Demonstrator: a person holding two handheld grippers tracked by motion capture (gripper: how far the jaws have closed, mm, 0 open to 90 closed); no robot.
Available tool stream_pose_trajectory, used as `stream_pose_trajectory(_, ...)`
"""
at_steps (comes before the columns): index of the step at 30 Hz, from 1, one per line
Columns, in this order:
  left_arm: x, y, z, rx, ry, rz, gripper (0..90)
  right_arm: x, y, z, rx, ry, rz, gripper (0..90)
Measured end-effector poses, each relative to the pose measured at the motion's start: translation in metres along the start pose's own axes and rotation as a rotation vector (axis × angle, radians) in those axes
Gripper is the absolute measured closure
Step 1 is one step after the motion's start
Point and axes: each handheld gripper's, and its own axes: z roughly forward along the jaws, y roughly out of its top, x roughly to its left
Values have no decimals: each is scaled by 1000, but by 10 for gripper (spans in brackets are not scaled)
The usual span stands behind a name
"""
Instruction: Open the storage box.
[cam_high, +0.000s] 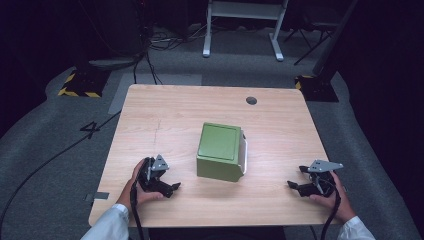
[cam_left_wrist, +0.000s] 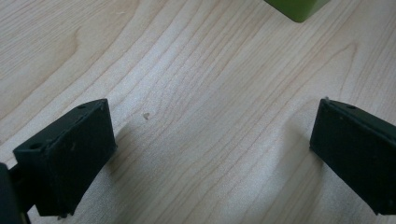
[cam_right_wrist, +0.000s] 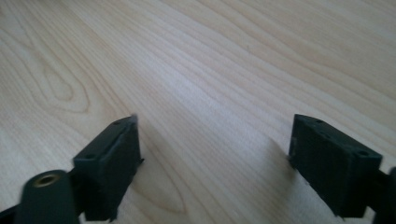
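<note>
High view, box: a green box (cam_high: 220, 151) stands near the middle of the table (cam_high: 165, 115), with a pale handle or clasp on its right side.
High view, grippers: the left gripper (cam_high: 167, 188) rests near the front edge, left of the box; the right gripper (cam_high: 300, 182) rests well to the box's right. Both are apart from it.
High view, step: looks like the start, a reach toward the box not yet made (neither of the 2 touches it).
Left gripper view: jaws wide, nothing between them; a corner of the box (cam_left_wrist: 296, 8) shows ahead at the top.
Right gripper view: jaws wide over bare wood.
Next move: probably both close in on the box's sides.
Obstacles: none on the tabletop; a round hole (cam_high: 251, 100) lies beyond the box, cables on the floor.
</note>
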Motion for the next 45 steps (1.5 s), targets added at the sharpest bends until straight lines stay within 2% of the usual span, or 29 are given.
stream_pose_trajectory(2,0,0,0,0,-1,-2,1,1,5,3,12,1,-10,160)
stream_pose_trajectory(4,0,0,0,0,0,0,1,3,9,4,14,1,-19,178)
stream_pose_trajectory(7,0,0,0,-1,1,-4,1,2,17,5,-9,39,-11,177)
stream_pose_trajectory(11,0,0,0,-1,2,-5,1,3,29,2,-32,50,-15,183)
stream_pose_trajectory(14,-1,0,0,-1,2,-6,2,6,49,-3,-76,55,-25,199)
stream_pose_trajectory(20,-1,0,0,0,3,-8,2,16,77,-1,-96,52,-60,206)
stream_pose_trajectory(26,-1,0,0,0,3,-8,2,27,104,12,-99,63,-91,208)
stream_pose_trajectory(31,-1,0,0,0,3,-8,2,35,122,22,-115,81,-97,213)
stream_pose_trajectory(39,-1,0,0,0,3,-8,2,50,144,41,-129,108,-110,221)
stream_pose_trajectory(42,-1,0,0,-1,3,-8,2,54,151,47,-142,102,-115,224)
stream_pose_trajectory(45,-1,0,0,-1,3,-8,2,58,154,56,-117,104,-124,225)
